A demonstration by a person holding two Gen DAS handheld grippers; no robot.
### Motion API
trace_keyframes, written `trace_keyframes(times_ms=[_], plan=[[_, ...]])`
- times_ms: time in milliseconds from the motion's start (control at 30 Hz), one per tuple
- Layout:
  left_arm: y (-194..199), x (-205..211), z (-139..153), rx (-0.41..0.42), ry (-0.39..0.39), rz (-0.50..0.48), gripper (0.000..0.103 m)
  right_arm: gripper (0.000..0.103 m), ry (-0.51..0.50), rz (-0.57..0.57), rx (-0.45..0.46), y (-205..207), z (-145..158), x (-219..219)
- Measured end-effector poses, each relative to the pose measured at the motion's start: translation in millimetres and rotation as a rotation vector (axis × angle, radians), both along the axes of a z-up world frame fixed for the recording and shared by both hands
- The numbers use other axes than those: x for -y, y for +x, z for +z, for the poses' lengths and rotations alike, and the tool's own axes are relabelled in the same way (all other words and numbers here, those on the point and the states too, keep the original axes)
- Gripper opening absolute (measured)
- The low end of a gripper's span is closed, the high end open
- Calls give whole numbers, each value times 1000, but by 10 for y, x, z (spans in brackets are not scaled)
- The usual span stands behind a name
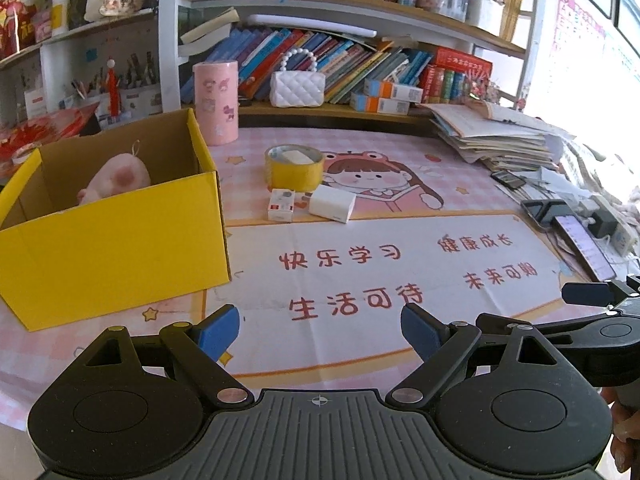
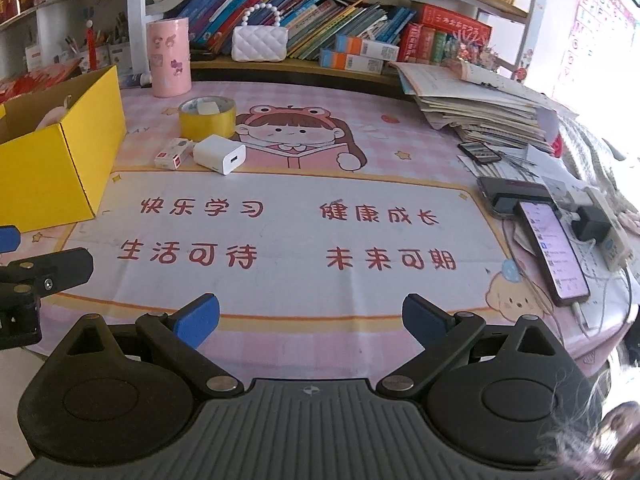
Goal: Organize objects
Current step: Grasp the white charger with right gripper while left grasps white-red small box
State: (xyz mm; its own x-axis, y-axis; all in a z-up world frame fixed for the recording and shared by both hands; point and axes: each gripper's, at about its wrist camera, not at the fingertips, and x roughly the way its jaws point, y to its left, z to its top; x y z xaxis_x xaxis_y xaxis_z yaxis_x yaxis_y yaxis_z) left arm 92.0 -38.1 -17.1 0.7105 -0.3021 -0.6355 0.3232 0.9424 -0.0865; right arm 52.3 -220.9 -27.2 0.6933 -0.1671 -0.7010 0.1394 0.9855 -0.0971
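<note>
Both grippers hover empty at the near edge of the tabletop, loose items waiting mid-frame beside the box.

We hold the left gripper (image 1: pixel 320 334) and the right gripper (image 2: pixel 311 320) low in their frames with fingers (image 1: pixel 219 330) spread wide and nothing between them, angled down over the pink mat (image 2: pixel 288 236), which looks to us like a ready stance for the next pick. The yellow box (image 1: pixel 112 236) sits at the left of the frame with its top open, likely as the collecting bin; a pink plush toy (image 1: pixel 116 178) already lies inside. Just right of it, in the middle of the frame, a white charger (image 2: pixel 219 154) touches a small white-and-red box (image 2: pixel 174 153), and a roll of yellow tape (image 2: pixel 207 118) stands just behind them, all within easy reach of the box.
</note>
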Motion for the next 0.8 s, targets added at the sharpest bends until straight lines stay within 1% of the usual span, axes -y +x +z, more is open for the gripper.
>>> trace_keyframes(times_ms=[233, 600, 700, 800], plan=[[210, 100, -4, 6, 9, 44, 90, 99, 3, 41, -3, 284, -14, 108], [515, 305, -12, 0, 21, 112, 90, 97, 10, 146, 4, 769, 2, 281], [579, 364, -28, -12, 31, 126, 90, 95, 25, 182, 7, 887, -2, 321], [636, 421, -53, -27, 47, 138, 90, 89, 48, 223, 15, 1011, -2, 365]])
